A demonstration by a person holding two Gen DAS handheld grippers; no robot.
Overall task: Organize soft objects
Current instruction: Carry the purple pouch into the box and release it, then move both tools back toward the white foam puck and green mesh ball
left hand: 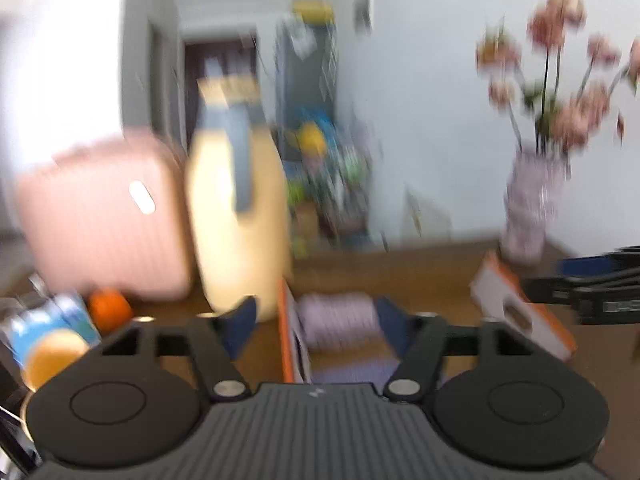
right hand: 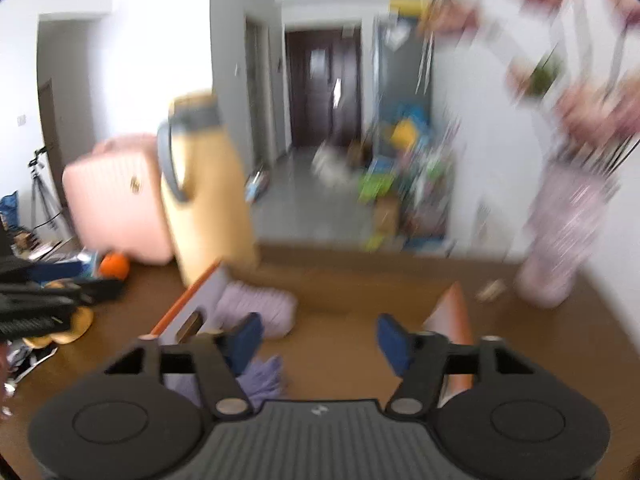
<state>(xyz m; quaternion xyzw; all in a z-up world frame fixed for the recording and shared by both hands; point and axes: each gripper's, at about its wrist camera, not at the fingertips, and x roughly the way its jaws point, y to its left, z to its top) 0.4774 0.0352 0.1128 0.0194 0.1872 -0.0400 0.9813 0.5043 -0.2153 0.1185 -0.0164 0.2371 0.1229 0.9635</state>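
The rolled lilac towel [left hand: 334,318] lies inside the orange-edged box [left hand: 289,332] on the desk [right hand: 344,292]; another lilac cloth [right hand: 262,376] lies loose in front of the towel; the left hand-held gripper [left hand: 314,322] and right hand-held gripper [right hand: 318,338] both stand wide apart, holding nothing. A good next grasp, I judge, pinches the loose cloth at a fold. Beyond the box stand a yellow bottle [left hand: 240,216], a pink suitcase [left hand: 104,216] and a vase of flowers [left hand: 532,204]; a hallway lies behind.
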